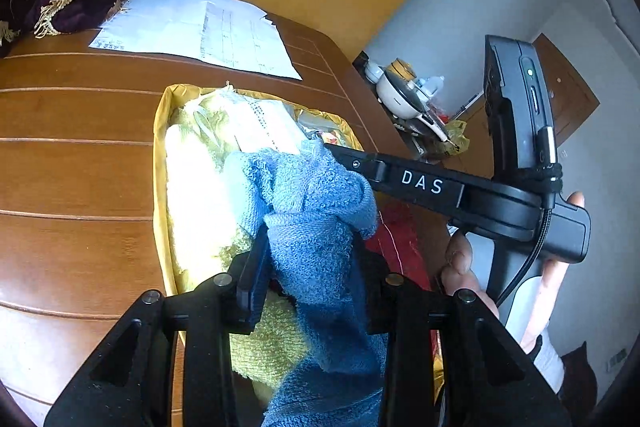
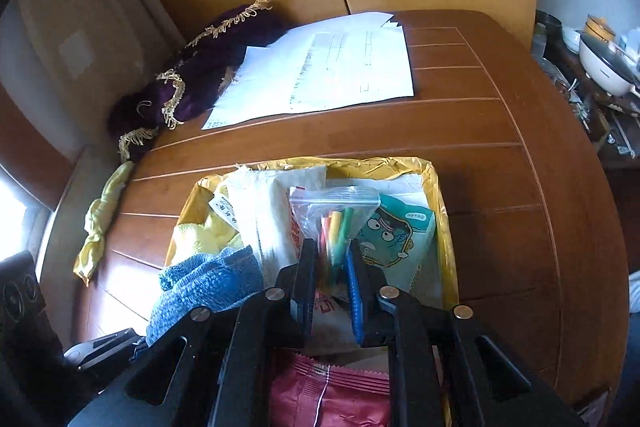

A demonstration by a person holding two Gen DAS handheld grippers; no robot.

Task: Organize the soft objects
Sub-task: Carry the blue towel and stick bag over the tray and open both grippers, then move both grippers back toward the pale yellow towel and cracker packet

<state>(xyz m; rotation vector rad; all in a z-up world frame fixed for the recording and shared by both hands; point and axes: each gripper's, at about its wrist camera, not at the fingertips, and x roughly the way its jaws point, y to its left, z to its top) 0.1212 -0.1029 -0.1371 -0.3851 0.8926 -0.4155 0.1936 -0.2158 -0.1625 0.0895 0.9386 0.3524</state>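
In the left wrist view my left gripper is shut on a blue towel, bunched up between its fingers over a yellow-lined box. A pale yellow towel lies in the box's left half. My right gripper reaches into the same box, its fingers close together around a clear zip bag of coloured sticks. Beside the bag lie a green cartoon packet and a white packet. A red packet sits under the right gripper. The blue towel shows at its left.
White papers and a purple gold-fringed cloth lie at the far side of the brown wooden table. A knotted yellow cloth rests left of the box. A cluttered side shelf with a white cooker stands beyond the table's right edge.
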